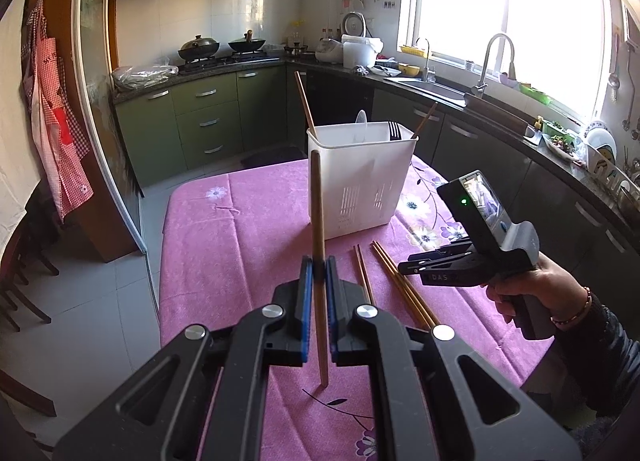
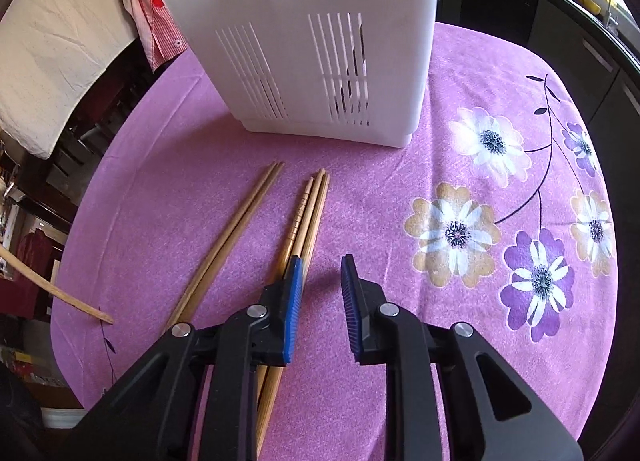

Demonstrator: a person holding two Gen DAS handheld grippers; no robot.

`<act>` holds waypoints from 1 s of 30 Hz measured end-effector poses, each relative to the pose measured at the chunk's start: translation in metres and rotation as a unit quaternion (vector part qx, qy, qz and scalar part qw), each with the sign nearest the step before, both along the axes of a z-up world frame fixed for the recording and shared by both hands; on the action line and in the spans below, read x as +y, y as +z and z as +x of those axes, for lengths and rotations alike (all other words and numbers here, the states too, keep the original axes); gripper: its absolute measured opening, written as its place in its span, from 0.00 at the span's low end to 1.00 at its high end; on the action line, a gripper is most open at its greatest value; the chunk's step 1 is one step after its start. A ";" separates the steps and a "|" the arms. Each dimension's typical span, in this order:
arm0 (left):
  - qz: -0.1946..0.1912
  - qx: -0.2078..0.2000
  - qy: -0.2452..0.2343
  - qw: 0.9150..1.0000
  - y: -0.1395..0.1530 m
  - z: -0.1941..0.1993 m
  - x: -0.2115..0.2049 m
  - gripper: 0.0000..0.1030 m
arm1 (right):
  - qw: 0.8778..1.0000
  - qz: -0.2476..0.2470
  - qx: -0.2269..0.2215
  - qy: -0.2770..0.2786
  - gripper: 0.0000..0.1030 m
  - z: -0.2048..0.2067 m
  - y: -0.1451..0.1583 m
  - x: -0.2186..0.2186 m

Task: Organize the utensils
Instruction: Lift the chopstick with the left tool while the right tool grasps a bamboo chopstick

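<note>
Left gripper point(image 1: 319, 267) is clamped on one chopstick point(image 1: 318, 221), held roughly upright over the pink cloth point(image 1: 224, 245), tip hanging free above the fabric, short of the white caddy point(image 1: 360, 181). Caddy already holds two chopsticks, a fork and what looks like a spoon. Five loose chopsticks point(image 2: 304, 217) lie on the cloth just in front of the caddy: a pair on the left, three bunched on the right. Right gripper point(image 2: 320, 293) hovers low over the bunch, jaws apart, nothing between the pads; its left pad sits over the bunch, the right over bare cloth. Risks, my read: the bunched three are touching, so a close here likely grabs two or none, or rolls them sideways. Pads dragging on the soft cloth could snag or pull it and shift the caddy. On the left side the stick is pinched at a single point along its length, so it can pivot in the pads and miss the caddy rim on the drop. The caddy is light and tall, and a stick hitting its wall could tip it. Both grippers work close together, so a collision is possible.
</note>
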State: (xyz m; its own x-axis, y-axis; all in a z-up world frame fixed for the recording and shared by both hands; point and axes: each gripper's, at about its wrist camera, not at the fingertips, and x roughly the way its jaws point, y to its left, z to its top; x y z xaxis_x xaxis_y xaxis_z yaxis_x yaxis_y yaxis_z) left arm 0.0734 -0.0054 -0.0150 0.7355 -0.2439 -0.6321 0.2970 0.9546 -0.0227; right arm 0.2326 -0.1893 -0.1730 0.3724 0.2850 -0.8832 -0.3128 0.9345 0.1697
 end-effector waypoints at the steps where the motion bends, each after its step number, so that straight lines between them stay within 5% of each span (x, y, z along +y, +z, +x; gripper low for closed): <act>1: -0.001 0.000 -0.001 1.000 0.000 0.000 0.000 0.06 | 1.000 -0.001 0.001 0.002 0.20 0.000 0.000 0.001; 13: -0.002 0.001 -0.002 1.000 0.002 -0.002 0.001 0.06 | 0.998 -0.060 0.000 0.023 0.20 0.001 0.001 0.039; 30: -0.003 0.003 -0.005 1.000 0.003 -0.003 0.000 0.06 | 0.998 -0.049 0.020 0.019 0.17 0.010 -0.004 0.043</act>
